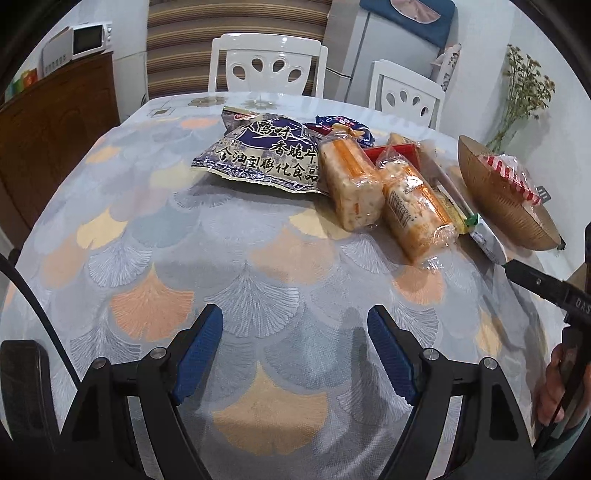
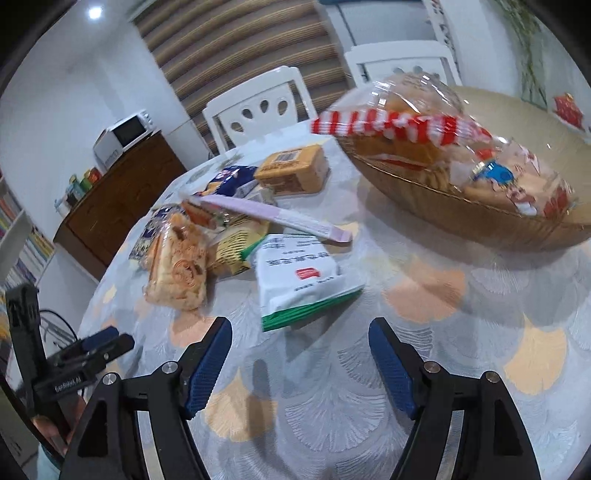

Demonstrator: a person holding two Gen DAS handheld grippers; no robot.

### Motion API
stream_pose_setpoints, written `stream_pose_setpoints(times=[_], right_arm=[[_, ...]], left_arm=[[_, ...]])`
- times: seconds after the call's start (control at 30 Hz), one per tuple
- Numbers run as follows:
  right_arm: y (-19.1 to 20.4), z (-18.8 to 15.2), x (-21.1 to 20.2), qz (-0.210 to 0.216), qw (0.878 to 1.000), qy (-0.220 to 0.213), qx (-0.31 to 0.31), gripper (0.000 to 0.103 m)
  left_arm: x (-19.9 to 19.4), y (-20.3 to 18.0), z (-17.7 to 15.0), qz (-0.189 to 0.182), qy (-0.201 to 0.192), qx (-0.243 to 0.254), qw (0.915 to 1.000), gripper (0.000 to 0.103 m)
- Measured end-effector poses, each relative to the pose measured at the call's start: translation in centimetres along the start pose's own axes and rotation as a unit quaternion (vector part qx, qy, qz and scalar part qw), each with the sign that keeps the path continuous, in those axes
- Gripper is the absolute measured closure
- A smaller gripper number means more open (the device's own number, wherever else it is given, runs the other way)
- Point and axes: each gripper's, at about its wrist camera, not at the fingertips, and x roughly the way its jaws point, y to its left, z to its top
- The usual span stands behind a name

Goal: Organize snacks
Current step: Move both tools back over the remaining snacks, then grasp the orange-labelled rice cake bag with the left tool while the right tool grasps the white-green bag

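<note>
Two clear cake packs (image 1: 347,181); one bowl (image 2: 480,218); two chairs (image 1: 266,66).

— What did the room look like from where I was steering?

— I saw white walls and a striped brown blind (image 1: 236,16) behind two white chairs (image 1: 267,64).

— Any furniture to the side?

— A dark wooden cabinet (image 1: 55,122) stood on the left with a white microwave (image 2: 123,138) on top. I made out a pale fridge (image 1: 391,48) at the back.

— And the light?

— One round ceiling lamp (image 2: 95,12) glowed. The table wore a cloth (image 1: 258,266) printed with grey and orange fan leaves.
</note>
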Motion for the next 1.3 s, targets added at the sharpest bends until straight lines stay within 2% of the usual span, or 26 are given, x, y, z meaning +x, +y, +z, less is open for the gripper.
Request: stream_pose_setpoints(times=[0.47,0.63,0.7,0.8,0.87,1.0,1.07,1.13,1.17,1.23,1.27,1.3], right_arm=[[-0.6,0.2,0.5,-0.004,1.0,0.011,0.011,0.028],[0.1,1.3,1.3,-0.024,0.999,0.028,-0.002,0.028],[0.3,1.9,1.7,-0.038,0.999,0.027,-0.007,0.028],[0.0,2.7,2.4,-0.037,0.999,0.023,0.001,0.028],[-0.3,3.0,2.8,-0.035,0.999,0.02,0.005,0.028],[-0.3,2.9,3.0,-0.033,0.999,0.015,-0.002,0.028],[-0.1,2.8,3.1,-0.036,0.999,0.015,-0.008,0.028],[0.2,2.9,3.3,-0.041,0.999,0.015,-0.014,0.028],[0.3,2.9,3.4,-0.043,0.999,0.015,-0.017,0.033],[0.6,2.8,3.4,-0.045,0.999,0.013,-0.024,0.04],[0.7,2.8,3.4,-0.046,0.998,0.011,-0.027,0.042],[0.9,2.7,3.3,-0.045,0.998,0.008,-0.031,0.044]], left_arm=[[0.1,-0.4,0.2,0.005,0.008,0.013,0.9999,0.023],[-0.9,-0.7,2.3,0.016,-0.004,0.023,0.9996,0.023],[-1.2,-0.5,3.6,-0.004,-0.007,0.009,0.9999,0.023],[-1.0,-0.7,5.2,-0.07,0.006,-0.01,0.9975,0.023],[-0.3,-1.5,6.0,-0.116,0.016,-0.023,0.9928,0.023],[1.7,-3.9,6.7,-0.16,0.047,-0.03,0.9855,0.026],[2.7,-5.2,6.8,-0.169,0.06,-0.028,0.9834,0.027],[3.8,-6.4,6.8,-0.158,0.072,-0.026,0.9844,0.03],[4.3,-6.7,6.7,-0.153,0.075,-0.026,0.9851,0.034],[5.0,-7.3,6.7,-0.137,0.081,-0.029,0.9869,0.047],[5.4,-7.3,6.6,-0.13,0.085,-0.031,0.9874,0.062],[5.8,-7.3,6.5,-0.12,0.089,-0.034,0.9882,0.065]])
